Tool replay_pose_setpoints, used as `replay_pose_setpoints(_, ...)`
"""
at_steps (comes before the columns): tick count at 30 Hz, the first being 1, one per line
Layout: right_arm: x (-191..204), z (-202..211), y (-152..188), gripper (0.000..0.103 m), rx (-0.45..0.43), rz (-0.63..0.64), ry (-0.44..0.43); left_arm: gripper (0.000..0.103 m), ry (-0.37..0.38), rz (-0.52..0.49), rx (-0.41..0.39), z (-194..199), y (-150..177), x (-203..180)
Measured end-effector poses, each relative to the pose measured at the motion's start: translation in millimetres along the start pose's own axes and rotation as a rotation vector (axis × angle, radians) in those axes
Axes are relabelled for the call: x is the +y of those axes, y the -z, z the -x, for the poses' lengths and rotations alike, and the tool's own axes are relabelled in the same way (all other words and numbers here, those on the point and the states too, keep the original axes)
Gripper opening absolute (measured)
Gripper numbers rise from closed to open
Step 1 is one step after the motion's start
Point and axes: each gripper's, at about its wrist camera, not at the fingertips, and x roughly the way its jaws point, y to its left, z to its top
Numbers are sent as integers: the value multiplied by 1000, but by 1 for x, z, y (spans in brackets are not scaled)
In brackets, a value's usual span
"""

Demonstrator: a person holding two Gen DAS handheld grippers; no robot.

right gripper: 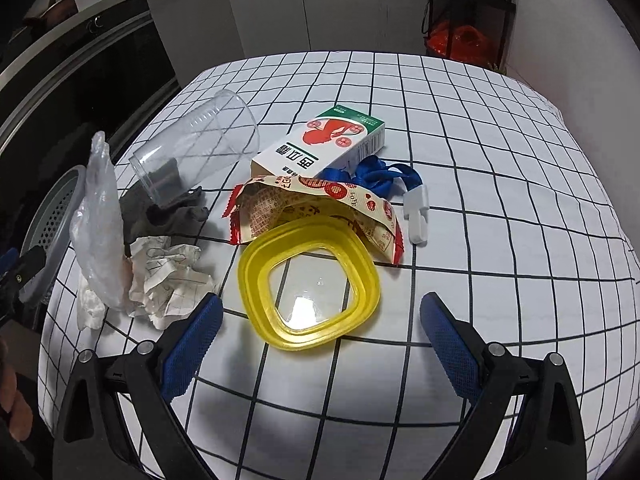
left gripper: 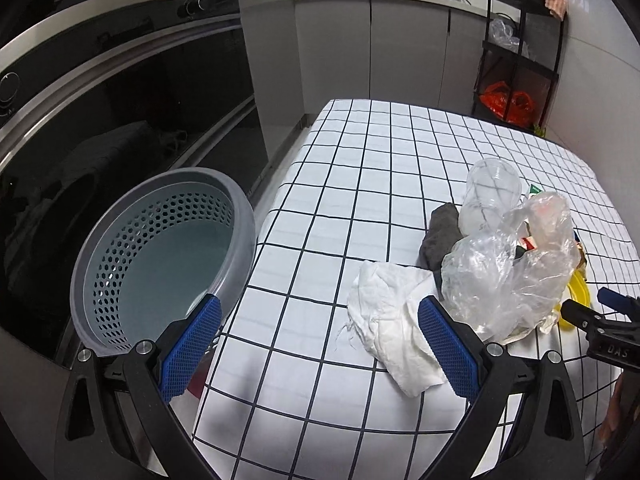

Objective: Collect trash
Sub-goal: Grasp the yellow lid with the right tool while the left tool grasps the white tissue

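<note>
Trash lies on a checked tablecloth. A yellow lid sits just ahead of my open right gripper, between its fingers' line. Beyond it lie a snack wrapper, a carton, a clear cup on its side, crumpled paper and a clear plastic bag. My left gripper hangs open above the table's left part. Its right finger overlaps a white tissue beside the plastic bag. A grey perforated basket stands off the table's left edge.
A dark cloth lies under the cup. A blue lanyard with a white clip rests right of the carton. A black oven front fills the left. A black shelf rack with an orange bag stands at the back right.
</note>
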Motion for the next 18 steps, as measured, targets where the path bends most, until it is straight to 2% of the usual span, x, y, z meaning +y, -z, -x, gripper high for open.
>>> replay_pose_setpoints(6,0,-16,-4,94,33,-6,14,97,1,1,8,-5,1,1)
replay_pose_setpoints(9,1,-21,-7,94,32,-2,46,97,1,-7,2,-3,2,-2)
replay_pose_setpoints(14,7,-24,-8,94,33,21,48,97,1,-27,1,-2,4,-8)
replay_pose_setpoints(15,8,-23,-8,90,25,25,44,97,1,-27,1,-2,4,-8)
replay_pose_setpoints(17,15,-20,-9,72,17,46,57,97,4,-27,1,-2,4,-9)
replay_pose_setpoints(18,16,-19,-9,71,21,47,40,97,8,-26,0,-2,4,-8)
